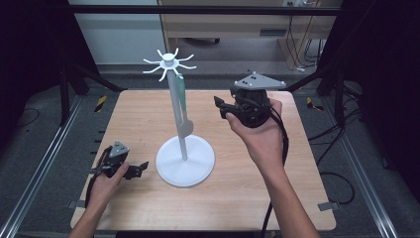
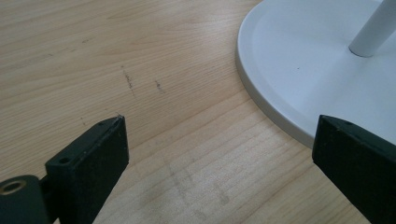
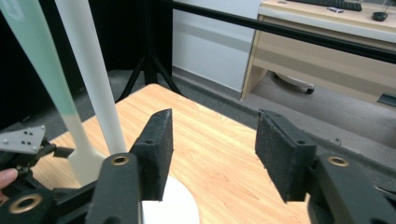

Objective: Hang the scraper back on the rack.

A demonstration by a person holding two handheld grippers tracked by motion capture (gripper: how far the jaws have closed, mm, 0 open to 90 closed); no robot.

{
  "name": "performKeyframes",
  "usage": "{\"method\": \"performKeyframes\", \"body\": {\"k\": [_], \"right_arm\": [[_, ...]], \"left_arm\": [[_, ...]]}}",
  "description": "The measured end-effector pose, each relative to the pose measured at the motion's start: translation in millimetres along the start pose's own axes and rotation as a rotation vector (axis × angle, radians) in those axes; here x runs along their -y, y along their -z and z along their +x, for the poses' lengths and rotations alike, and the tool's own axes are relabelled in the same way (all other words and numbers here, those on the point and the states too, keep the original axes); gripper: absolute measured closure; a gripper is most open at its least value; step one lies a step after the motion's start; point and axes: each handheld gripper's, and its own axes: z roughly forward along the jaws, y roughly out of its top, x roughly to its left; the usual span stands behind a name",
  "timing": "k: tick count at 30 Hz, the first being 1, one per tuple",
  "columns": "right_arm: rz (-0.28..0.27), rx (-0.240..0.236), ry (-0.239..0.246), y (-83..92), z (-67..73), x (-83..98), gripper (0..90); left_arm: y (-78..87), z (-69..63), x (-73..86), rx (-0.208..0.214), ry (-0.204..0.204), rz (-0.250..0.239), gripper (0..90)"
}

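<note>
Centrally, a smooth white stand (image 1: 184,148) with round base tops woodgrain table (image 1: 247,188).

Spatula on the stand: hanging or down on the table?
Hanging. The spatula hangs from a hook at the top of the stand, beside the pole, its blade clear above the round base; both grippers are apart from it.

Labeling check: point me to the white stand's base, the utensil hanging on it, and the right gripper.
stand base (image 1: 198,168): high view, bare disc right of pole.
hanging utensil (image 1: 182,94): high view, green handle.
right gripper (image 3: 212,149): right gripper view, midway between open jaws.
</note>
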Motion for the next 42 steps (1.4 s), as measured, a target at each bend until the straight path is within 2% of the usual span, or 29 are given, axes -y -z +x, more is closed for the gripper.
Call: {"method": "performKeyframes", "body": {"k": [8, 9, 15, 26, 41, 42], "right_arm": [[0.011, 0.032, -0.005, -5.1, -0.1, 11.9, 36.6], [0.016, 0.041, -0.005, -5.5, -0.3, 14.0, 32.6], [0.031, 0.066, -0.007, -5.5, -3.7, 20.3, 22.9], [0.044, 0.089, -0.017, -4.5, -12.7, 35.2, 14.0], [0.076, 0.098, -0.034, -7.1, -23.5, 59.3, 9.6], [0.076, 0.098, -0.036, -7.0, -24.1, 61.4, 9.3]], "left_arm": [[1.7, -2.0, 0.2, 0.006, 0.000, -0.007, 3.3], [1.4, -2.2, 0.2, 0.008, -0.001, -0.008, 3.3], [-0.3, -3.6, -1.1, 0.010, -0.015, 0.002, 3.3], [-0.3, -3.7, -0.9, 0.009, -0.016, 0.003, 3.3], [0.5, -3.0, -0.4, 0.006, -0.018, 0.000, 3.3], [0.6, -3.4, -0.2, 0.007, -0.007, -0.003, 3.3]]}}
